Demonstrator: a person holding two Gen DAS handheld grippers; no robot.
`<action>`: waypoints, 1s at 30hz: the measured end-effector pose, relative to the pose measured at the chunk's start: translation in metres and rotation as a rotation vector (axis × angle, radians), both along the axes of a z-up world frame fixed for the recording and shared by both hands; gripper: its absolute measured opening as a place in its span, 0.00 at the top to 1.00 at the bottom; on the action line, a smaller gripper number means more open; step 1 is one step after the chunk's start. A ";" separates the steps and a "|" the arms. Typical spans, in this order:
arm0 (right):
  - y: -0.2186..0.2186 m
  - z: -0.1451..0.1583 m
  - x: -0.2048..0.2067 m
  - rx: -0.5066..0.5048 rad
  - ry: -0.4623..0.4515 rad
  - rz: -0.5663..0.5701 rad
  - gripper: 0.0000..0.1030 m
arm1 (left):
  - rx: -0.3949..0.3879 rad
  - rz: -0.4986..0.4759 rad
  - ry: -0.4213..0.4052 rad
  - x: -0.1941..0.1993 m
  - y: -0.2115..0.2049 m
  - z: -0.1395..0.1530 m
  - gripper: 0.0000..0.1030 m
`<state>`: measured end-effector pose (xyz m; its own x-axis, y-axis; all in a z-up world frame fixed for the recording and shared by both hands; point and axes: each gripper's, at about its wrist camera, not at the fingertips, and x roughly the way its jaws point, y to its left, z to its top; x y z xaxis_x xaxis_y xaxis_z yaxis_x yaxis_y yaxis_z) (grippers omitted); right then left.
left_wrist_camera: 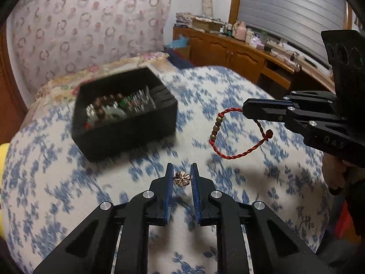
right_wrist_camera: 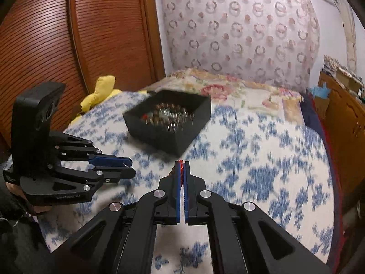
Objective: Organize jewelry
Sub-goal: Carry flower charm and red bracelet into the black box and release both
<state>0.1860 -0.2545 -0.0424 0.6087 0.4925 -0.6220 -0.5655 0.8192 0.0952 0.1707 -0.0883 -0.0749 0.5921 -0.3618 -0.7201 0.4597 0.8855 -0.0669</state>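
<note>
Your left tool (left_wrist_camera: 181, 178) has its blue pads (left_wrist_camera: 169, 182) set a little apart, with a small flower-shaped brooch (left_wrist_camera: 182, 178) held between them above the bedspread (left_wrist_camera: 251, 205). The brooch touches both pads and looks metallic, with a dark stone at one petal.

Your right tool (left_wrist_camera: 245, 109) is clamped on a red braided cord bracelet (left_wrist_camera: 230, 134). The loop hangs free below the tips, clear of the bed, with a row of brass-coloured beads (left_wrist_camera: 215, 129) on its left side and a knot on its right. From the right wrist view you see only a strip of red cord (right_wrist_camera: 181, 171) pinched between your nearly closed pads.

The black jewelry box (left_wrist_camera: 124, 114) sits open on the blue-and-white floral bedspread, ahead and to the left of both tools. It holds beaded pieces and other jewelry, blurred by motion. A slotted ring section fills its right end. A yellow plush toy (right_wrist_camera: 100, 93) lies at the bed's left edge.
</note>
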 end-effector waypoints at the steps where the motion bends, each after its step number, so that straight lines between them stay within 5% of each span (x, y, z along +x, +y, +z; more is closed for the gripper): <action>1: 0.001 0.005 0.002 0.002 -0.013 0.003 0.97 | -0.001 0.006 -0.012 0.003 0.002 0.004 0.86; 12: 0.019 0.055 0.048 0.036 -0.125 0.014 0.97 | -0.014 0.093 -0.098 0.047 0.033 0.039 0.86; 24: 0.064 0.038 0.101 -0.008 -0.083 0.042 0.97 | 0.012 0.160 -0.104 0.082 0.052 0.035 0.85; 30: 0.082 0.023 0.110 -0.046 -0.070 0.037 0.96 | 0.003 0.199 -0.112 0.077 0.060 0.034 0.57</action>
<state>0.2962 -0.1726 -0.0198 0.6334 0.4877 -0.6008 -0.5997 0.8000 0.0172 0.2482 -0.0278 -0.0411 0.7281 -0.2280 -0.6465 0.2806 0.9596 -0.0225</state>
